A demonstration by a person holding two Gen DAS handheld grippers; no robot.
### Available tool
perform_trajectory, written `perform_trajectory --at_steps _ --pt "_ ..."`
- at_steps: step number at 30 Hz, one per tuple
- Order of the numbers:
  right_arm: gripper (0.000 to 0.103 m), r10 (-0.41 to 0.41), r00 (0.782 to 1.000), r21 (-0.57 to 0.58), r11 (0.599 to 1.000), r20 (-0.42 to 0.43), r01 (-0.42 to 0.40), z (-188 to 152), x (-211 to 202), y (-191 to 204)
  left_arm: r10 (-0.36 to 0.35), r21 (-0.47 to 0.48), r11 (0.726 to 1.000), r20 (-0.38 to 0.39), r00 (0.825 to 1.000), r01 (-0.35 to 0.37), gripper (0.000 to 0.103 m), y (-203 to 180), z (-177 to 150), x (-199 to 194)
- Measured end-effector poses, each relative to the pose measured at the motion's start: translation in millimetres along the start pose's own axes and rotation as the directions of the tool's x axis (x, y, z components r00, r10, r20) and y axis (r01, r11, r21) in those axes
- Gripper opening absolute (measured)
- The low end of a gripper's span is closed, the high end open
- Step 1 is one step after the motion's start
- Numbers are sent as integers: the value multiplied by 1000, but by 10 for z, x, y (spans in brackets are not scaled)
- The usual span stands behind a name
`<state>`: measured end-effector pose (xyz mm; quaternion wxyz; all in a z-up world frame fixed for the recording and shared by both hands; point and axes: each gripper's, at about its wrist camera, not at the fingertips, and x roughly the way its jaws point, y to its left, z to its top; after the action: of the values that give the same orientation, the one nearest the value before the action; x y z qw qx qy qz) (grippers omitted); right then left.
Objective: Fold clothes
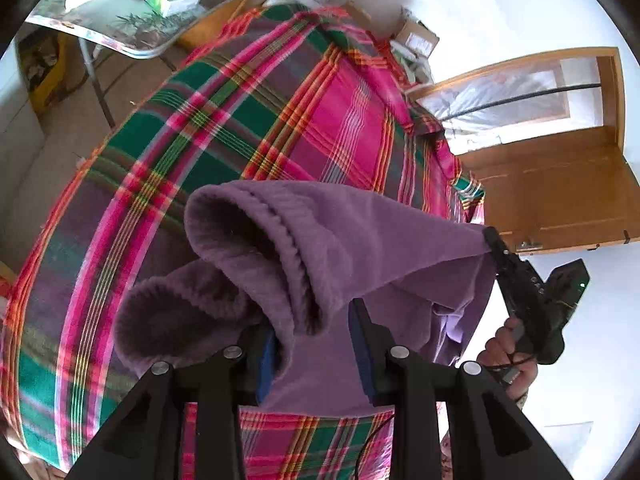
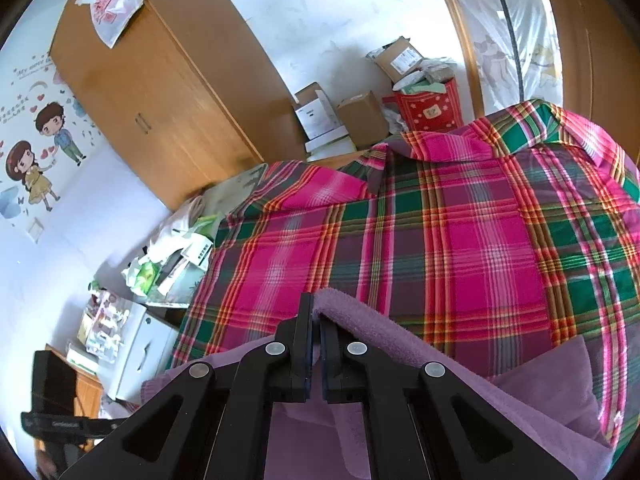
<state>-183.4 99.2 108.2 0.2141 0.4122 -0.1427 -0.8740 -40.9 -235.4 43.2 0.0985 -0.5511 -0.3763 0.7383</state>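
Purple fleece garment (image 1: 360,240), soft, light and limp, hangs above the plaid-covered bed (image 1: 224,128). Right tool (image 2: 316,320) is clamped on its hem. Left tool (image 1: 314,344) stands wide, cloth draped between the fingers, ungripped. Best hold: the ribbed edge ahead of the left tool.

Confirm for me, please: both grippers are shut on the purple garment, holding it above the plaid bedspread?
Not quite: the left wrist view shows the left gripper open, with the purple garment draped between its fingers. The right gripper is shut on it, above the plaid bedspread.
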Motion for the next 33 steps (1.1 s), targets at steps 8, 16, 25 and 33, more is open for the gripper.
perform_trajectory --at_steps 8,16,25,33 --pt "3 13 1000 3 1000 -4 -13 -46 -2 -12 95 -43 995 101 990 -91 34 169 -16 -208" --pt "3 7 1000 9 1000 -3 -7 -76 -13 -23 -15 -45 999 123 992 21 34 169 -196 -331" --pt "3 7 1000 19 1000 0 -7 -93 -31 -74 -14 -31 999 18 1000 15 34 39 -305 93" --pt "3 9 1000 27 1000 -7 -9 -115 -38 -123 -21 -128 991 152 988 40 35 191 -182 125"
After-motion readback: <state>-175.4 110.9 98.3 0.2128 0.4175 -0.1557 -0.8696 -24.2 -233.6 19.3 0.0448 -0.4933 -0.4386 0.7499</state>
